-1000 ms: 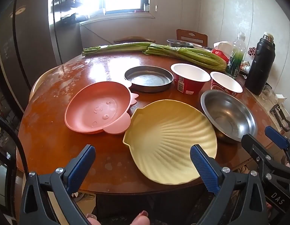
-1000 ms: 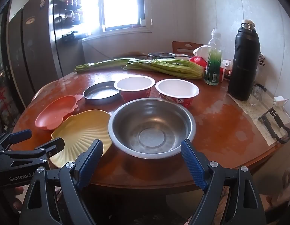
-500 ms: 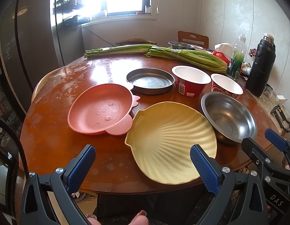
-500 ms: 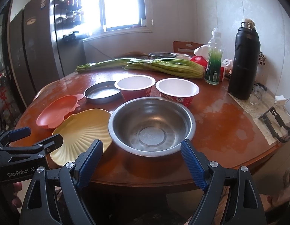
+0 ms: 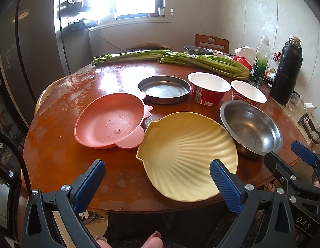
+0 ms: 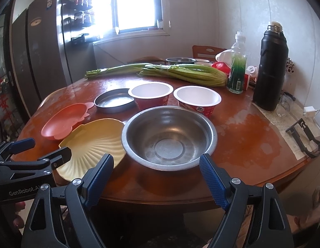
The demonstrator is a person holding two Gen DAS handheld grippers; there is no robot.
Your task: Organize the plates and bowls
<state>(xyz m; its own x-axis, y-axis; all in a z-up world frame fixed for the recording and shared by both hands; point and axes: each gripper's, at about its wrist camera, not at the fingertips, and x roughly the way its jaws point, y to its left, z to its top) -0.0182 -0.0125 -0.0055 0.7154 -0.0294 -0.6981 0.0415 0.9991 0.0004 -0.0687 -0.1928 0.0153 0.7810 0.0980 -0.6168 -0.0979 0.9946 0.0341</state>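
Note:
On the round wooden table point(image 5: 62, 161) lie a yellow shell-shaped plate point(image 5: 187, 157) point(image 6: 91, 146), a pink animal-shaped plate point(image 5: 110, 122) point(image 6: 62, 122) to its left, a steel bowl point(image 5: 251, 128) point(image 6: 169, 138) to its right, a shallow metal pan point(image 5: 164, 88) point(image 6: 114, 101) and two red paper bowls point(image 5: 209, 88) point(image 6: 197, 101) behind. My left gripper point(image 5: 158, 177) hangs open at the table's near edge, in front of the yellow plate. My right gripper point(image 6: 158, 171) is open in front of the steel bowl. Neither holds anything.
Two celery bundles point(image 5: 205, 64) lie across the far side. A green-filled bottle point(image 6: 237, 70), a black thermos point(image 6: 269, 70), a small glass point(image 6: 284, 105) and a black clip point(image 6: 304, 138) stand at the right. A dark fridge point(image 6: 42, 62) is on the left, a chair point(image 5: 211, 42) behind.
Both views have shifted slightly: the dishes sit a little higher and farther in frame. No dish has moved on the table and both grippers stay open.

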